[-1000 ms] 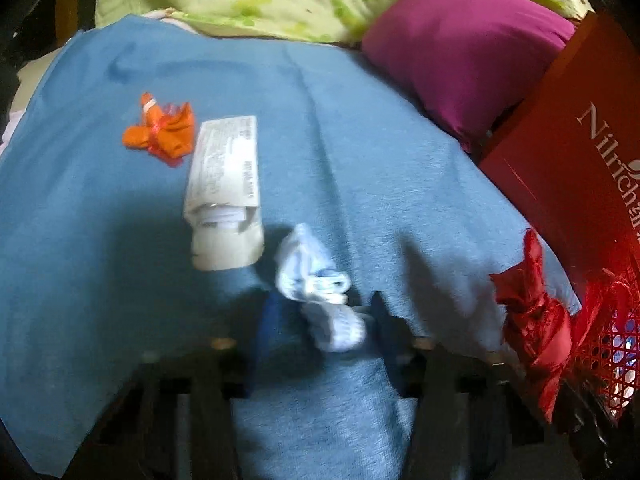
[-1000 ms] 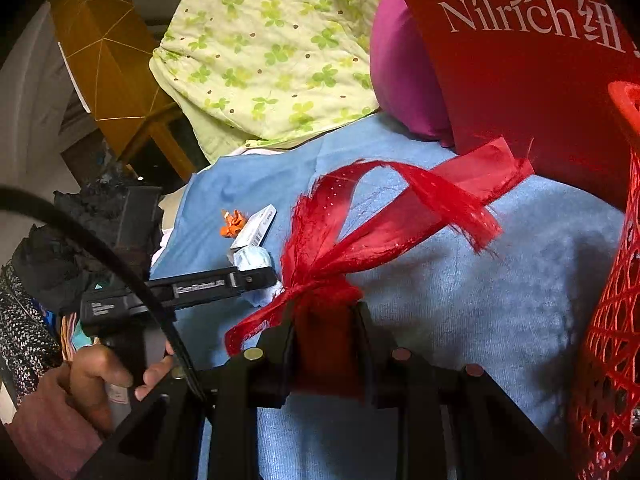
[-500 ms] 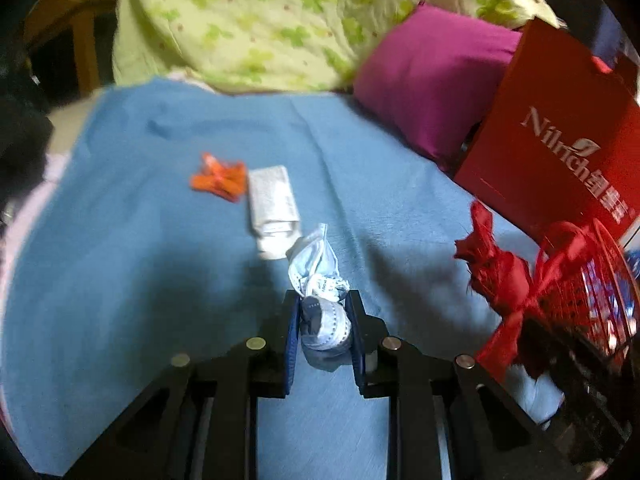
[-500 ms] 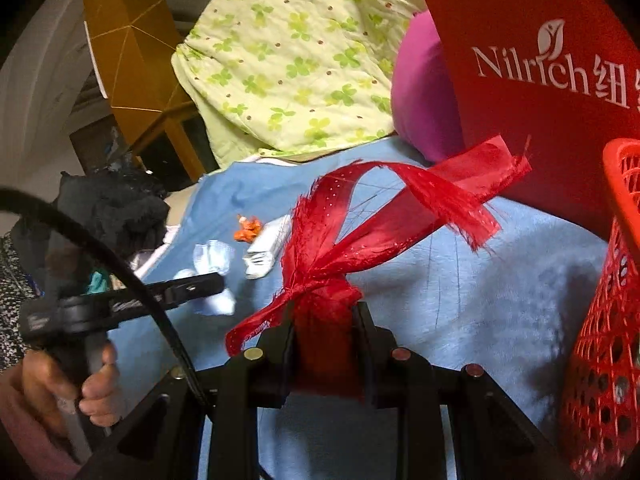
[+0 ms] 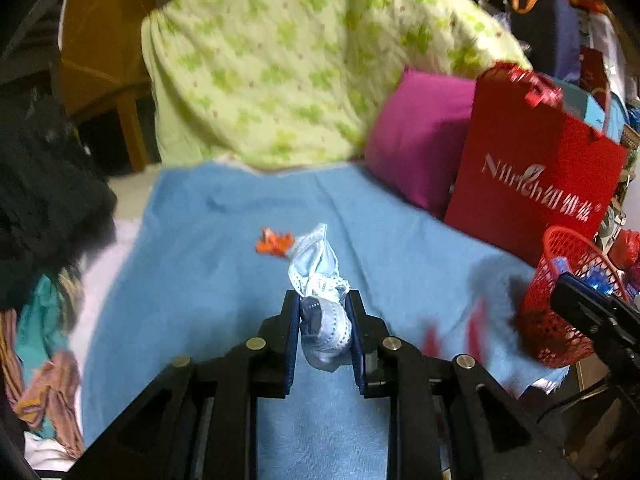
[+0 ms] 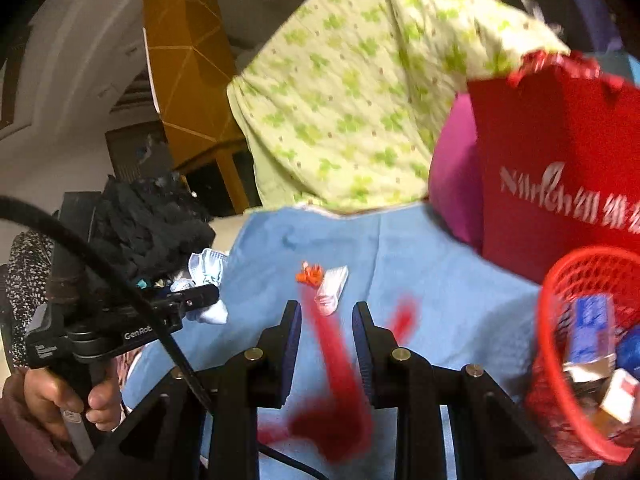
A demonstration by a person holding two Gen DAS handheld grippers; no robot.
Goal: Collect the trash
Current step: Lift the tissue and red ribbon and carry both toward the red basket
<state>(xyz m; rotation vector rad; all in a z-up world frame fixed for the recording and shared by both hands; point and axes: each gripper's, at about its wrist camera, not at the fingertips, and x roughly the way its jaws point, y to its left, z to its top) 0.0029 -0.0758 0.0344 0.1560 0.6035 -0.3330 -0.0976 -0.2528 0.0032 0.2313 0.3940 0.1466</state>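
My left gripper (image 5: 323, 316) is shut on a crumpled light-blue face mask (image 5: 318, 276) and holds it above the blue blanket (image 5: 208, 280); it also shows in the right wrist view (image 6: 208, 266). My right gripper (image 6: 326, 320) is open, and a red ribbon (image 6: 334, 364), blurred, drops between and below its fingers. An orange wrapper (image 6: 309, 274) and a white packet (image 6: 332, 290) lie on the blanket (image 6: 440, 280) ahead. A red mesh basket (image 6: 552, 320) holding boxes stands at the right, also seen in the left wrist view (image 5: 560, 280).
A red Nilrich paper bag (image 5: 532, 188) and a magenta pillow (image 5: 416, 148) stand behind the basket. A green flowered quilt (image 5: 300, 60) lies at the back. Dark clothes (image 5: 44, 200) are piled at the left. The orange wrapper (image 5: 274, 243) shows beyond the mask.
My left gripper has lifted the mask off the blanket and pulled back. My right gripper has opened and let go of the red ribbon, which is falling beside the basket.
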